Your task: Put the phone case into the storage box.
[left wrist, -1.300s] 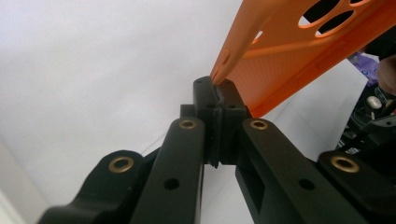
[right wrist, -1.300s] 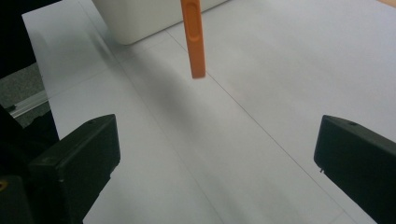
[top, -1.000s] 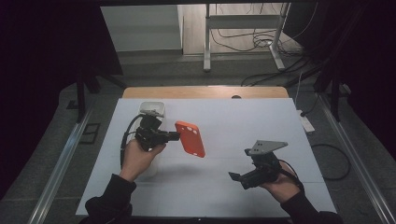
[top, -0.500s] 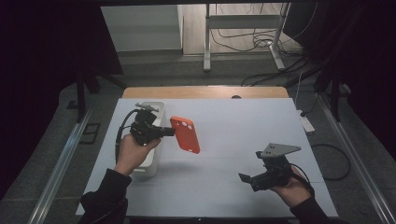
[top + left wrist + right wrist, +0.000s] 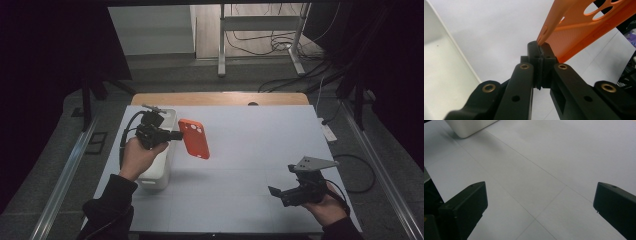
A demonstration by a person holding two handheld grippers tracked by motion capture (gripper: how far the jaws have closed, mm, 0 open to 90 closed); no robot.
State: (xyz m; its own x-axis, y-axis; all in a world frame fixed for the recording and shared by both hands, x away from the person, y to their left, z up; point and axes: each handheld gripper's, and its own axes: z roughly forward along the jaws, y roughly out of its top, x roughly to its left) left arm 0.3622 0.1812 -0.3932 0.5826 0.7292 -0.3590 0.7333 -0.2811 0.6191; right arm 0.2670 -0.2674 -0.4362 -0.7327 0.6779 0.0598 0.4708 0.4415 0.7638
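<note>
Left gripper [image 5: 176, 135], seen from the high view, holds an orange phone case [image 5: 194, 138] clear above the white table [image 5: 250, 150], just beside the white bin [image 5: 161, 165] at the table's left; the case hangs out to the right of the jaws, tilted, with its camera cut-outs up at the far end. Over at the near right corner the right gripper [image 5: 276, 192] hovers low, well apart from the case, with nothing in it. Now the left gripper view: jaws pressed together on the very rim of the orange phone case [image 5: 584, 27], a thin edge pinched between the pads, the shell fanning away up and right. It looks light and bendy, a soft shell that may flex or swing from such a narrow bite, so a hold deeper on the side wall would sit steadier. Right gripper view: jaws wide apart over bare table, the bin's corner [image 5: 469, 127] at top left.
</note>
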